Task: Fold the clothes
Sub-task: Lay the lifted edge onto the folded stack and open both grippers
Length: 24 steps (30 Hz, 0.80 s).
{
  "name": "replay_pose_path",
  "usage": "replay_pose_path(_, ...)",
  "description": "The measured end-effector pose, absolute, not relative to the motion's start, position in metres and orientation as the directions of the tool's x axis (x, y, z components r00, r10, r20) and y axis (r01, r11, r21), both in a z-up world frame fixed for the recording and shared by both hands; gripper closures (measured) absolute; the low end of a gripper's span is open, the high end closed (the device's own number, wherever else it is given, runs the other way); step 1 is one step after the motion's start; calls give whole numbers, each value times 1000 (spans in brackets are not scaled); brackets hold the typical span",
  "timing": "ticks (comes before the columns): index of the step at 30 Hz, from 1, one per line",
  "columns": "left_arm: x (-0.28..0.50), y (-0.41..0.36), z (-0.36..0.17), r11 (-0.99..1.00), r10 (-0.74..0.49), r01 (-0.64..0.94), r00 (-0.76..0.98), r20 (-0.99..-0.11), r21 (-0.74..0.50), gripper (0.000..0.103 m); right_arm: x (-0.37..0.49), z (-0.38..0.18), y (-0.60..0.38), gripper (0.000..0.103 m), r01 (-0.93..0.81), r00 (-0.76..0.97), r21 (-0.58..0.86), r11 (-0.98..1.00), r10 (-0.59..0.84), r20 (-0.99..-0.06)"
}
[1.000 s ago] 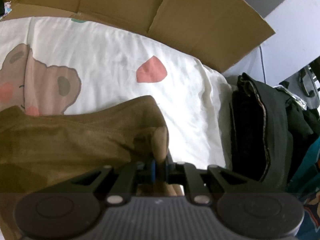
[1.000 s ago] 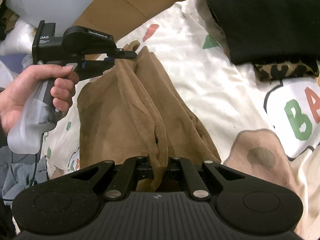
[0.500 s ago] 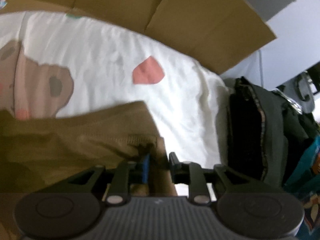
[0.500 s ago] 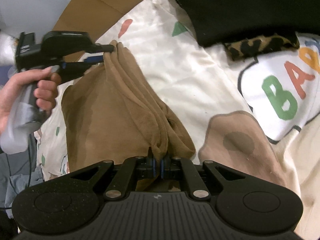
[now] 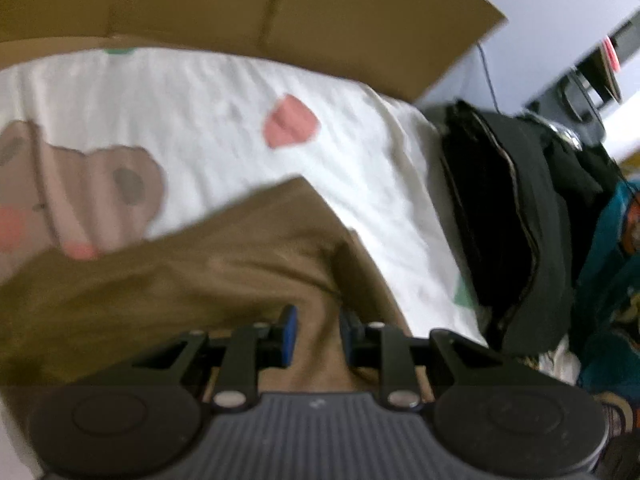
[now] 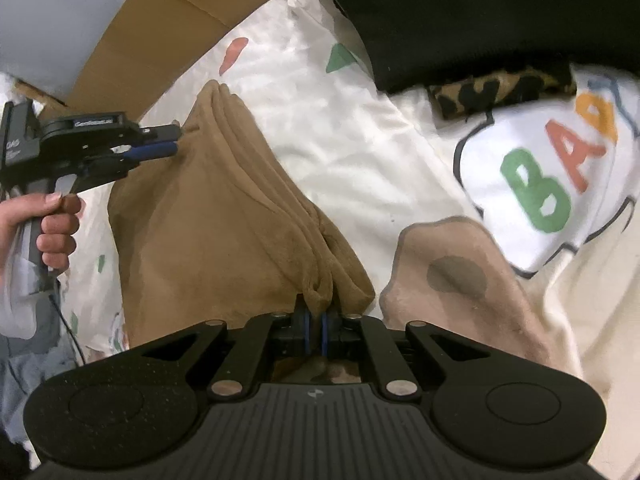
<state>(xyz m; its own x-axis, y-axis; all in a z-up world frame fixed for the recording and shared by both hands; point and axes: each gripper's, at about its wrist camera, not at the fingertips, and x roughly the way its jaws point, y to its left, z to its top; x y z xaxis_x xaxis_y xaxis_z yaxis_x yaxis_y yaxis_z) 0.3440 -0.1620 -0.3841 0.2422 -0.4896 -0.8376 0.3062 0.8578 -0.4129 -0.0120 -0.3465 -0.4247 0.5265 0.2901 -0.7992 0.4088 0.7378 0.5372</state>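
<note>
presently: both claws are laying a folded brown garment down on a printed bed sheet.

item, brown garment (image 6: 208, 216): lying folded in a long band on the bed sheet (image 6: 344, 140), its stacked edges running between the two claws, probably so the fold stays aligned while it is being set down. left claw (image 6: 170, 142): its jaws are standing apart at the far corner, with cloth lying between them but not pressed, and a hand (image 6: 38, 224) is gripping its handle. right claw (image 6: 316, 330): its jaws are opening, though the pads are still pinching a bunched near end of the garment. also present: a black garment pile (image 6: 480, 16) with a leopard-print piece (image 6: 500, 90) under it, set well clear at the sheet's far side; cardboard (image 5: 240, 8) is lining the far edge.
</note>
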Motion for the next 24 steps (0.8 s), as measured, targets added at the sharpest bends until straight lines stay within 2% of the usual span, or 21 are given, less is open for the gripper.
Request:
replay_pose_path(6, 336, -198, -390, 825, -483, 435, 211, -850, -361, 79, -12, -401, -347, 88, 382, 510, 461, 801, 234, -828)
replay_pose_path(9, 340, -206, -396, 826, -468, 453, 221, -856, -334, 78, -4, -388, -345, 66, 335, 528, 420, 843, 201, -825)
replay_pose_path(15, 361, -201, -403, 844, -472, 413, 268, -840, -342, 73, 21, -376, -339, 66, 277, 550, 369, 887, 169, -818)
replay_pose_path(24, 381, -180, -390, 851, -495, 364, 311, -812, -379, 76, 75, -391, -315, 66, 220, 538, 337, 915, 174, -825)
